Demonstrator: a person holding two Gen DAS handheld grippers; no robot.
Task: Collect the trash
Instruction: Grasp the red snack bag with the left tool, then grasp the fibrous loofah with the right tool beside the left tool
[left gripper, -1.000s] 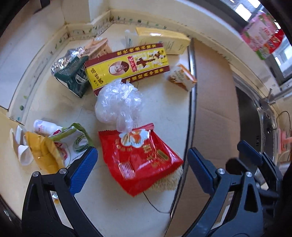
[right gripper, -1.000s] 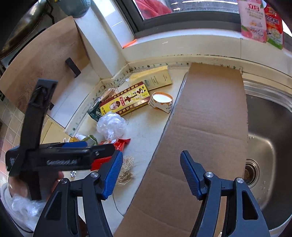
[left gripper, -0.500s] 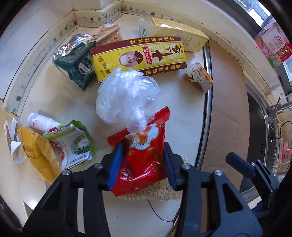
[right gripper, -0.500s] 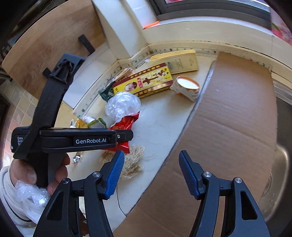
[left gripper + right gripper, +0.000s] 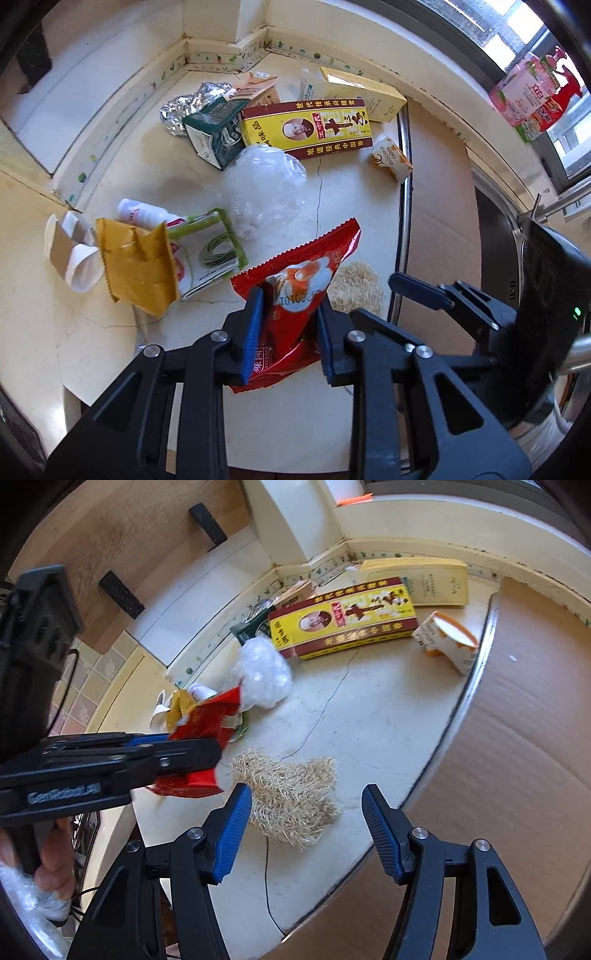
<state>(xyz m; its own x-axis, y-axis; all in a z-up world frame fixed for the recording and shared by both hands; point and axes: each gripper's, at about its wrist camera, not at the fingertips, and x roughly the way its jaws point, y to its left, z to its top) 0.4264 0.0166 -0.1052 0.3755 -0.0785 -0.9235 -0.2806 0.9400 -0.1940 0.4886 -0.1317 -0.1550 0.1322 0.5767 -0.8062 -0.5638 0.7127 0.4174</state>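
My left claw (image 5: 286, 325) is clamped tight on the crinkly red foil snack packet (image 5: 299, 291), blue pads pinching its middle, top corner sticking out past the tips, and it looks clear of the counter. My right claw (image 5: 306, 827) is wide apart and holds nothing. Between and just ahead of its fingertips lies a tan tuft of dry fibrous scrub (image 5: 288, 794) on the cream countertop (image 5: 369, 709).

Step in hand, as I read it: first piece picked, second pick being lined up.

Farther out from the left claw: crumpled clear plastic film (image 5: 266, 184), long yellow-and-maroon cardboard box (image 5: 306, 129), dark green carton (image 5: 214, 136), small orange-white carton (image 5: 391, 158). To its left side: gold foil wrapper (image 5: 136, 266).

Flat brown cardboard sheet (image 5: 517, 738) runs along the right claw's right side.

Next: lower the right claw over the tuft and close; it's loose and may shed. No bin visible, so I can't say where the packet goes.
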